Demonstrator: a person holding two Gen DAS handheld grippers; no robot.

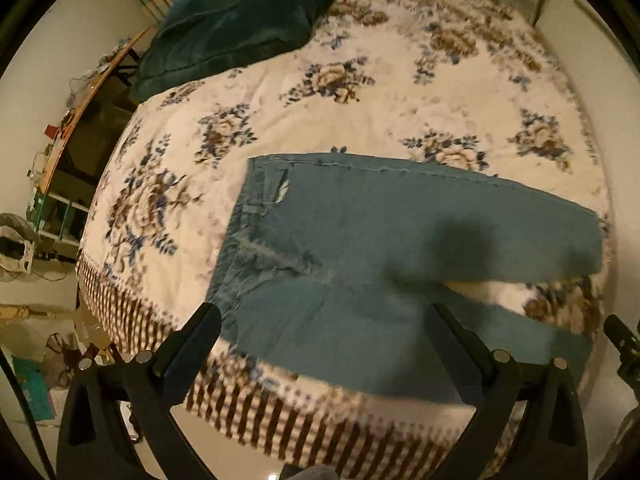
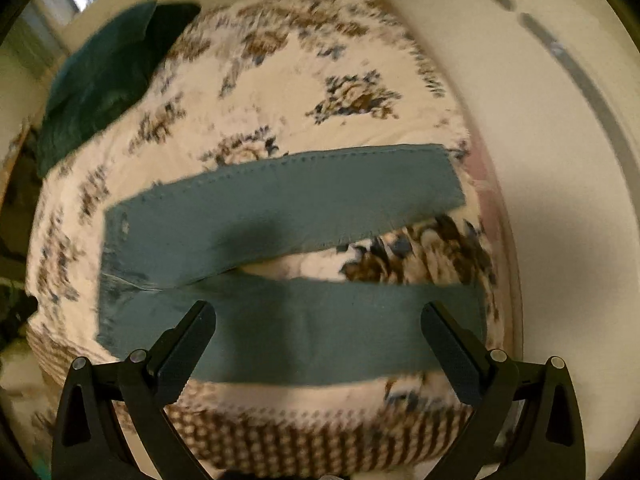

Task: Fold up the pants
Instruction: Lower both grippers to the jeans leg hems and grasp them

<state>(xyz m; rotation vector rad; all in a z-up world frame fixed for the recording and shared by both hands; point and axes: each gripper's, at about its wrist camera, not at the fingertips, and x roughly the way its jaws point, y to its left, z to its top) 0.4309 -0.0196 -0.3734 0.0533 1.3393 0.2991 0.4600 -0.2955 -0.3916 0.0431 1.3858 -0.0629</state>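
With both the left gripper (image 1: 324, 320) and right gripper (image 2: 318, 316) spread empty above the flat pants (image 2: 280, 200) on the bed (image 1: 360, 80), each should probably pinch the near leg's edge, lifting evenly onto the far leg.

No text, label, brand, number or sign can be read anywhere in either view.

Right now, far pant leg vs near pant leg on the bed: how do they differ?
The far pant leg lies toward the middle of the floral blanket; the near pant leg runs along the blanket's front edge. The far pant leg angles away, so a wedge of blanket shows between them; the near pant leg lies closest to the right gripper. Both are flat, teal-blue denim, unfolded and ungripped.
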